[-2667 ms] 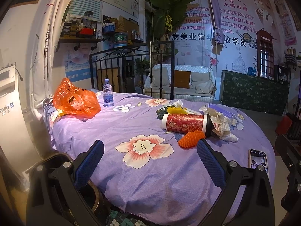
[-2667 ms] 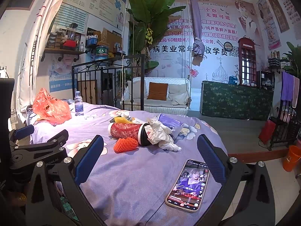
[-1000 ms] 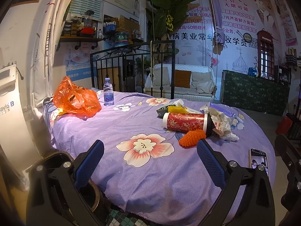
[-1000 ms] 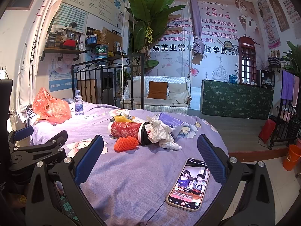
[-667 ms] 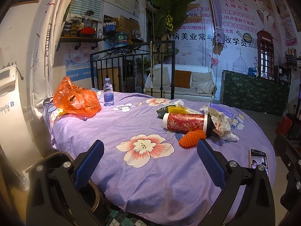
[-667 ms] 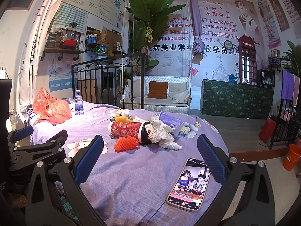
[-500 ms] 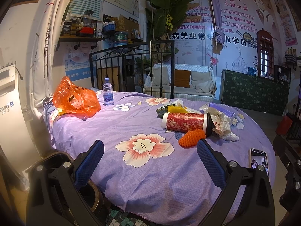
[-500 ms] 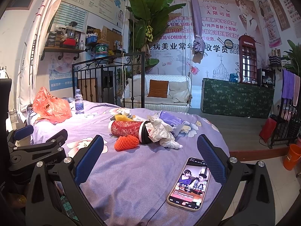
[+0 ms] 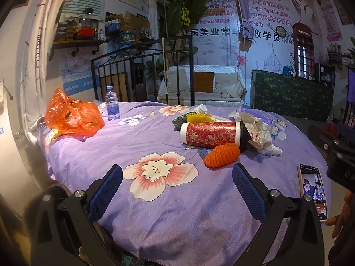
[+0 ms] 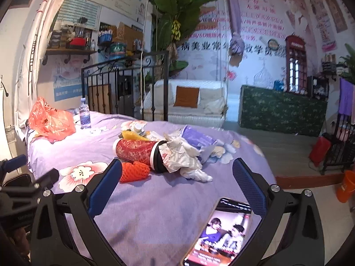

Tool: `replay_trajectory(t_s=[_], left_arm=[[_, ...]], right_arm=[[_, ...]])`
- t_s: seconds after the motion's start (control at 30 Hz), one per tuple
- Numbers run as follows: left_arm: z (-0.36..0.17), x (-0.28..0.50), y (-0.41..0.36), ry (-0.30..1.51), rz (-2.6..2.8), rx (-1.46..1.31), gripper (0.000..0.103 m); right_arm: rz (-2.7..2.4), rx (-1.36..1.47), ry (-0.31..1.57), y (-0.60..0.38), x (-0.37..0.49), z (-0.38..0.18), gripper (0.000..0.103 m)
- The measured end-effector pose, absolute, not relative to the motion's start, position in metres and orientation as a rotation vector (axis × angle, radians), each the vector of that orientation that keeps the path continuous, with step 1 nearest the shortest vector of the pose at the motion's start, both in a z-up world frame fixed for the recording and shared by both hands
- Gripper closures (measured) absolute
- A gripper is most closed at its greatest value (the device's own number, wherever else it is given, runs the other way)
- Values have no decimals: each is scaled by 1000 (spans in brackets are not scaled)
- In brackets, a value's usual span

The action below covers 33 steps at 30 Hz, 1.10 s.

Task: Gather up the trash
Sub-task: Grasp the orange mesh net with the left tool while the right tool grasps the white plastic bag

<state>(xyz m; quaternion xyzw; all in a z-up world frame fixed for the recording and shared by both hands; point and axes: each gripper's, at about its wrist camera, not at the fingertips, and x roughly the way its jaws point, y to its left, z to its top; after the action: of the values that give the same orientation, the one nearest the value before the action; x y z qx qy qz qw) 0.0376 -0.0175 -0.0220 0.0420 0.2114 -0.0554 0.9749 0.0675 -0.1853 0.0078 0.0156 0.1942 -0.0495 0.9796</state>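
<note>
A pile of trash lies on the purple flowered bedspread point(image 9: 137, 146): a red patterned cup point(image 9: 210, 134) on its side, an orange foam net point(image 9: 221, 155), crumpled white paper point(image 9: 260, 133), a yellow net point(image 9: 197, 118) and a purple packet point(image 9: 257, 113). The same cup point(image 10: 135, 149), orange net point(image 10: 134, 171) and paper point(image 10: 179, 153) show in the right wrist view. An orange plastic bag point(image 9: 71, 115) lies at the far left. My left gripper point(image 9: 177, 190) is open and empty over the near bed edge. My right gripper point(image 10: 177, 186) is open and empty, just short of the pile.
A phone point(image 10: 219, 232) with a lit screen lies near the bed's front right edge, under my right gripper. A water bottle point(image 9: 112, 106) stands beside the orange bag. A black iron headboard point(image 9: 142, 75) stands behind the bed. An orange bucket point(image 10: 346, 187) sits on the floor at right.
My right gripper has moved forward toward the trash pile, so the pile and phone look larger. The left gripper has barely moved. Both stay open.
</note>
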Motion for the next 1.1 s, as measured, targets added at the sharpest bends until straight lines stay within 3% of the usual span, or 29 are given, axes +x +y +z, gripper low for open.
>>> replay_trajectory(t_s=[0.23,0.57,0.73,0.77,0.8,0.9,1.1], left_arm=[[-50,111,-45,663,-292,179,6],[-66,173,-83,766,-415,278,8],[-74,193,-96,807,-430,314,17],[-76,195,-99,815,-431,323,24],[-78,198,-100,826,-433,327,31],[-82,201,-99,860,-447,298,46],[-80,191,-91,843,-449,244,64]], right_arm=[[-46,77,632,-213,153,-18,5],[85,-50,829,-212,231,-56,5],[80,-85,874,-213,256,-65,5],[80,-83,880,-214,259,-66,6],[79,-84,884,-214,263,-67,10],[97,-77,908,-216,270,-72,40],[117,-45,901,-222,269,-73,56]])
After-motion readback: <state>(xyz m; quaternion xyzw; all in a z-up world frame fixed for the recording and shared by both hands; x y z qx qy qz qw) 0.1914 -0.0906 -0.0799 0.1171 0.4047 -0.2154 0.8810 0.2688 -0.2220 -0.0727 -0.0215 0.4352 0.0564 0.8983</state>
